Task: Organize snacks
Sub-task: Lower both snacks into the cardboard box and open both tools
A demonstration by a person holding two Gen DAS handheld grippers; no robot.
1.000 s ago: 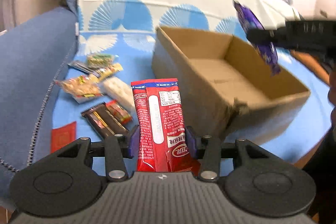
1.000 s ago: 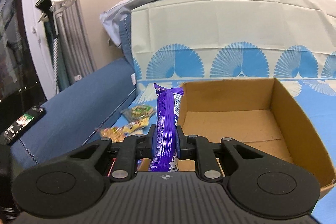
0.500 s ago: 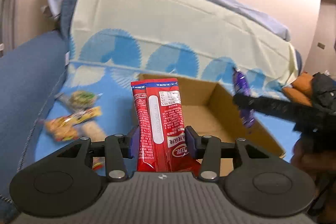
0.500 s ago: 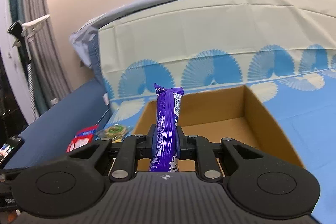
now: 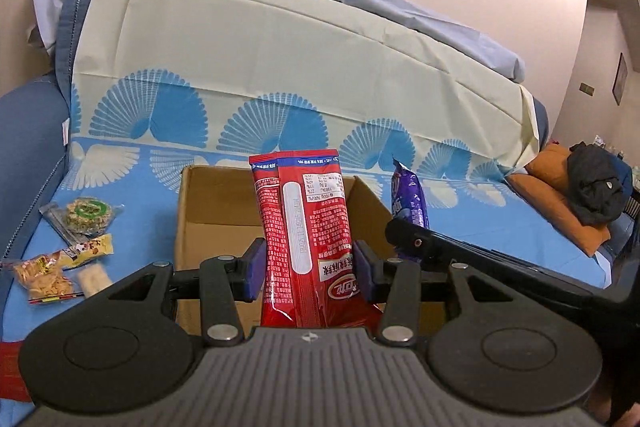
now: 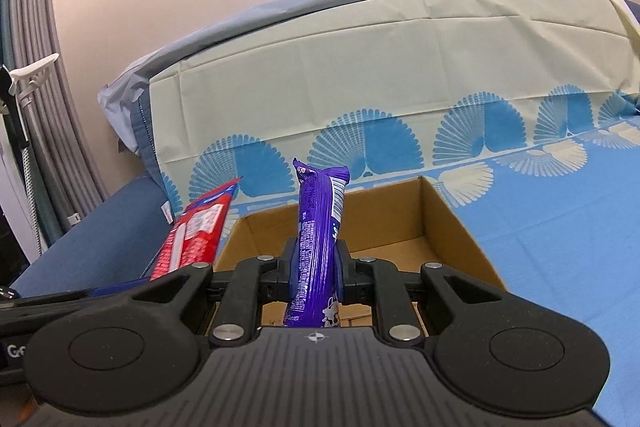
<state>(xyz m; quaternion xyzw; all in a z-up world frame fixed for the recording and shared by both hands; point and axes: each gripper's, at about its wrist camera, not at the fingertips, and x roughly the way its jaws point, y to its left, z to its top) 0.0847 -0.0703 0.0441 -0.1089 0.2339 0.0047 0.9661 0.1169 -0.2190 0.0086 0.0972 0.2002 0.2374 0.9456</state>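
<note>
My left gripper [image 5: 306, 269] is shut on a tall red snack packet [image 5: 304, 223], held upright in front of the open cardboard box [image 5: 188, 227]. In the right wrist view my right gripper [image 6: 316, 273] is shut on a slim purple snack bar [image 6: 318, 227], also upright, over the near edge of the cardboard box [image 6: 452, 227]. The purple snack bar [image 5: 408, 203] and the black right gripper show at the right of the left wrist view. The red snack packet [image 6: 196, 231] appears left of the box in the right wrist view. The box floor looks bare where visible.
Several loose snacks lie on the blue patterned sheet left of the box: a round green-labelled cake [image 5: 86, 215], a yellow bar [image 5: 90, 249], an orange packet [image 5: 42, 277]. A padded sofa back [image 5: 280, 67] rises behind. An orange cushion [image 5: 560, 203] with dark clothing lies far right.
The left gripper has risen and swung toward the box, so the loose snacks slid to the left of its view. The right gripper shifted over the box's near edge. Both grips are unchanged.
</note>
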